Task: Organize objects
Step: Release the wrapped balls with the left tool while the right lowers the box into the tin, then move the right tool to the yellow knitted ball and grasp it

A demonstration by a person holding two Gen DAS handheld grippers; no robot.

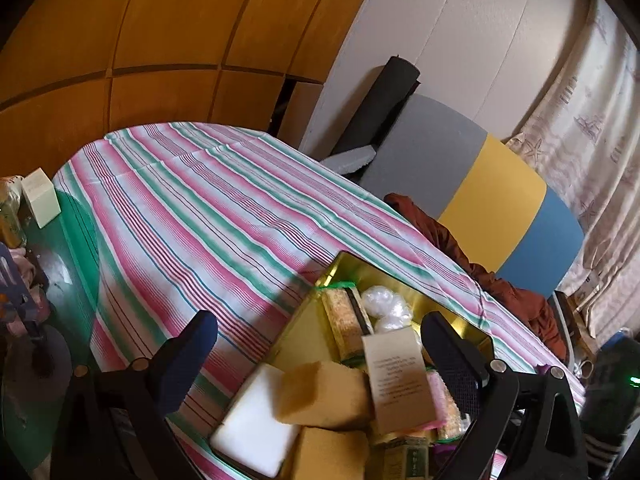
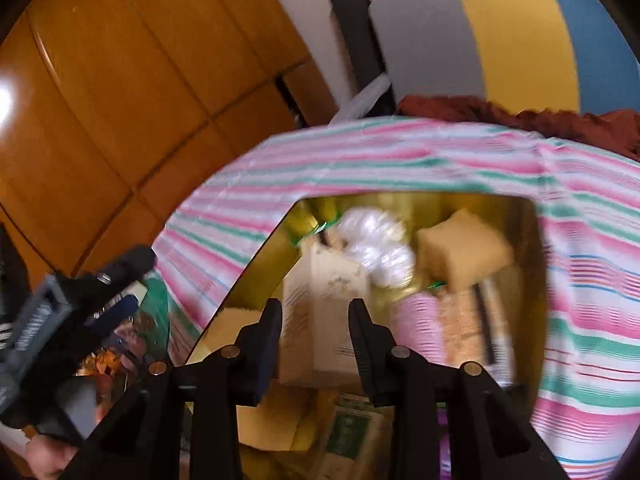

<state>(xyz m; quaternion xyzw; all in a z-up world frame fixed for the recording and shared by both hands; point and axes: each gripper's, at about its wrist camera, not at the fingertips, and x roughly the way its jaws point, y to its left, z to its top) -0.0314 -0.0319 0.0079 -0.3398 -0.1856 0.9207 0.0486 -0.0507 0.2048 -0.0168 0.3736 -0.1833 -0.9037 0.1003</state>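
A striped pink, green and white tablecloth (image 1: 208, 208) covers the table, with orange-brown wooden panelling (image 1: 120, 40) behind it and a chair back in grey, yellow and blue (image 1: 492, 200) at its far side. On the cloth sits an open gold tin (image 2: 532, 248), crowded with small things, and it is the landmark here. Above the tin's near half, the right gripper (image 2: 315, 332) has its jaws closed on a beige cardboard box (image 2: 320, 320), pads pressing its two sides; the box is blurred, and whether it rests on the other contents cannot be told. Deeper in the tin lie a yellow sponge (image 2: 464, 252) towards the far right corner and a clump of clear plastic wrap (image 2: 376, 248) beside it. At the tin's near left corner, the left wrist view shows a white block (image 1: 252, 436) partly under a second yellow sponge (image 1: 324, 396). The left gripper (image 1: 320, 344) hangs over the tin's left edge with its jaws wide apart and nothing between them. Left of the tin, at the cloth's edge, stands a small pale box (image 1: 40, 196).
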